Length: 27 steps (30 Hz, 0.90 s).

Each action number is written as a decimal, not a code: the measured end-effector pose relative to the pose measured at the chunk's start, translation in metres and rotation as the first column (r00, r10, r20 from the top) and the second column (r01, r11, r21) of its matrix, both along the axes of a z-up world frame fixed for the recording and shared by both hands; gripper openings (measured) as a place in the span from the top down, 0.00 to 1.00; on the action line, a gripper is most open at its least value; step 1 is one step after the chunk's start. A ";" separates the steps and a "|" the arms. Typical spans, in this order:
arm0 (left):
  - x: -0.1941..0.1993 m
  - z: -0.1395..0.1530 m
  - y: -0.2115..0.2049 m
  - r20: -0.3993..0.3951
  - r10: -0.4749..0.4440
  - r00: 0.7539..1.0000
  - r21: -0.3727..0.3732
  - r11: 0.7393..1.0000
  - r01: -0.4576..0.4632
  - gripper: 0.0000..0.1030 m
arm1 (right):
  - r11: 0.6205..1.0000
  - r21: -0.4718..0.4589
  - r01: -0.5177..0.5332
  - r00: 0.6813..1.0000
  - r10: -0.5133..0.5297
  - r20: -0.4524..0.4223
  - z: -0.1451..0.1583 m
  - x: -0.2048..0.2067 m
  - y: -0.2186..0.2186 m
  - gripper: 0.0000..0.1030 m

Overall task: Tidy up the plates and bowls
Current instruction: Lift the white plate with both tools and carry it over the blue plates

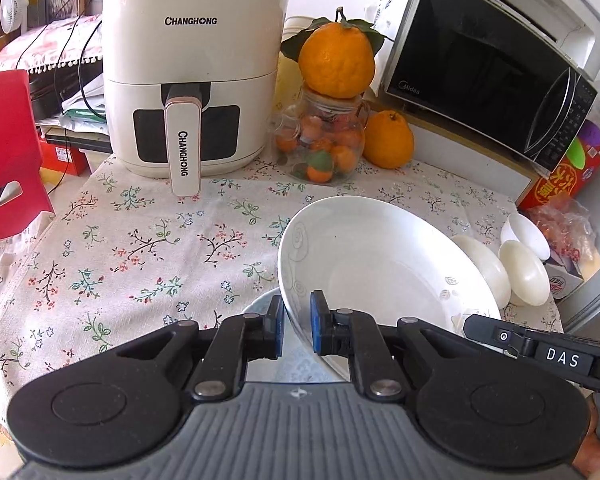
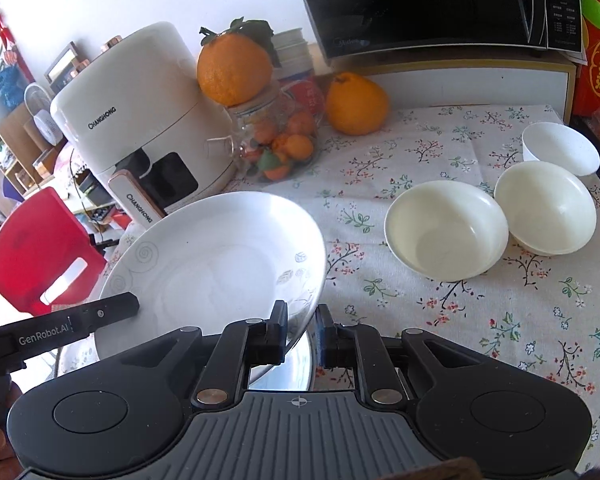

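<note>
Pinching the near rim on either side, the left gripper and right gripper hold the white plate tilted above the floral desk; three bowls sit to its right.

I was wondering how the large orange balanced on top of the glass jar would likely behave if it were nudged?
The large orange sits on the mouth of the glass jar with nothing around it, so a nudge would probably tip it off. Being round, it would likely roll across the tablecloth. Its bumpy rind looks easy to grip.
</note>
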<state>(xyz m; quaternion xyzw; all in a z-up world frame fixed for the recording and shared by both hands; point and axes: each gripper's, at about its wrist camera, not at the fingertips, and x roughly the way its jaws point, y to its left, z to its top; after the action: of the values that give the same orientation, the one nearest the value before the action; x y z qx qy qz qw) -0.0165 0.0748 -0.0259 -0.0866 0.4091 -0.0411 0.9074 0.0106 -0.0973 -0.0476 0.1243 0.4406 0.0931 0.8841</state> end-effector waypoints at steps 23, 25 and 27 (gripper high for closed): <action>-0.017 -0.037 0.007 -0.107 0.000 0.994 0.110 0.994 0.011 0.89 | 0.989 -0.129 -0.078 0.992 0.064 -0.111 -0.029 -0.016 0.036 0.84; -0.017 -0.037 0.008 -0.105 0.001 0.994 0.114 0.993 0.011 0.89 | 0.987 -0.136 -0.080 0.992 0.066 -0.109 -0.029 -0.016 0.038 0.84; -0.017 -0.038 0.008 -0.103 0.002 0.995 0.123 0.992 0.010 0.89 | 0.987 -0.142 -0.082 0.992 0.066 -0.110 -0.030 -0.017 0.040 0.84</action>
<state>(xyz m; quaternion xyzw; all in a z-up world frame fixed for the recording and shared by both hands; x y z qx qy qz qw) -0.0335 0.0827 -0.0635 -0.0315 0.4572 -0.0130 0.8887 -0.0060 -0.0577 -0.0776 0.0476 0.4965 0.0868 0.8624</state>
